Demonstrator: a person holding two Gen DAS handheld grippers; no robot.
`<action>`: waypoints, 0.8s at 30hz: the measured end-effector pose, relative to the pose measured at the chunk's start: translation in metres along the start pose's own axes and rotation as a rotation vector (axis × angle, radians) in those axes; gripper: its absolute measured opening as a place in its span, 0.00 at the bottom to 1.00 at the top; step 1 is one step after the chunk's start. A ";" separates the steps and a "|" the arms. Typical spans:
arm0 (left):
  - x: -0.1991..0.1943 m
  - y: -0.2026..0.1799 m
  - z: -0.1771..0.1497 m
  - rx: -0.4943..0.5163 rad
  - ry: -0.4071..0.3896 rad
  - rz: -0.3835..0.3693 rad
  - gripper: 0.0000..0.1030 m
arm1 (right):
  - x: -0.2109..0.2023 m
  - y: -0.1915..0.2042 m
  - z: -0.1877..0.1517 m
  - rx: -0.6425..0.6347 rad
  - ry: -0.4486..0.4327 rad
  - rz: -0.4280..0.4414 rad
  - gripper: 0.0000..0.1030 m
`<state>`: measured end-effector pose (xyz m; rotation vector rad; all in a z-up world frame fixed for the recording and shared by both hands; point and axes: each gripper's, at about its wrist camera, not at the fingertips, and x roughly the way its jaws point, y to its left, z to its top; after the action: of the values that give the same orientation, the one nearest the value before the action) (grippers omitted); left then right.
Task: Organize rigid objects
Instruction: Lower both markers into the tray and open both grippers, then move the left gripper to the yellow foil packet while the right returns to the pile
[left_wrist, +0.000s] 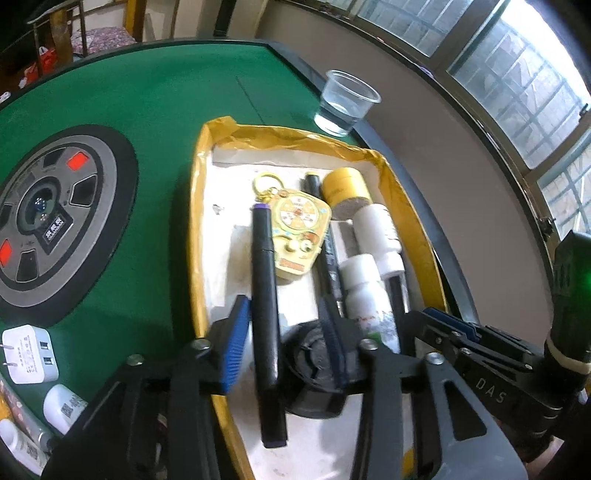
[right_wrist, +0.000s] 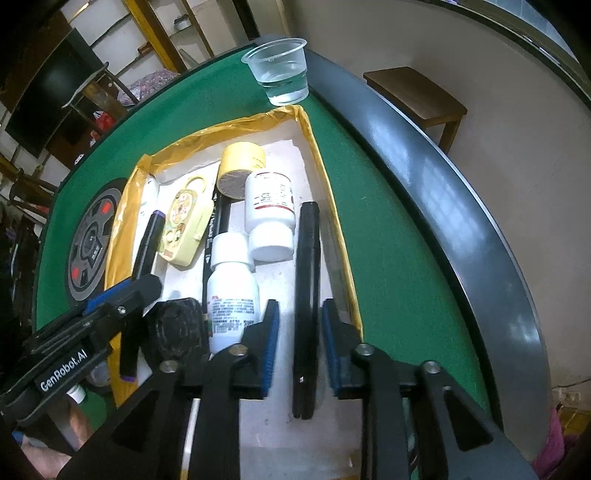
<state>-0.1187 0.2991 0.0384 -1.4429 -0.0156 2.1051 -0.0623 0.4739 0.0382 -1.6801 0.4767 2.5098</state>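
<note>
A yellow-taped box (left_wrist: 201, 206) (right_wrist: 332, 206) with a white floor lies on the green table. It holds a yellow toy keychain (left_wrist: 299, 236) (right_wrist: 184, 225), a yellow tape roll (left_wrist: 345, 192) (right_wrist: 240, 170), two white bottles (left_wrist: 376, 236) (right_wrist: 269, 206), a black round lid (left_wrist: 314, 365) and black pens. My left gripper (left_wrist: 284, 332) is open over the box, and a purple-capped black marker (left_wrist: 264, 295) lies between its blue pads (left_wrist: 234, 343), untouched on its right side. My right gripper (right_wrist: 300, 332) is open astride a flat black pen (right_wrist: 306, 277), with a gap on each side.
A clear plastic cup (left_wrist: 347, 101) (right_wrist: 282, 72) with some water stands beyond the box near the table's black rim (right_wrist: 443, 206). The table's round centre dial (left_wrist: 48, 221) is on the left. A white USB charger (left_wrist: 29, 354) and small bottles (left_wrist: 62, 406) lie at the near left.
</note>
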 end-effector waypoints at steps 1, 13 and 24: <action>-0.002 -0.002 -0.002 0.001 -0.001 0.003 0.39 | -0.003 0.001 -0.001 0.001 -0.005 0.006 0.23; -0.066 0.000 -0.027 0.017 -0.080 -0.068 0.49 | -0.052 0.031 -0.029 -0.023 -0.110 0.134 0.23; -0.150 0.085 -0.068 0.023 -0.165 -0.057 0.49 | -0.076 0.083 -0.077 -0.121 -0.141 0.208 0.31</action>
<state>-0.0622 0.1383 0.1104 -1.2379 -0.0948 2.1642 0.0157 0.3799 0.0979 -1.5499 0.5212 2.8348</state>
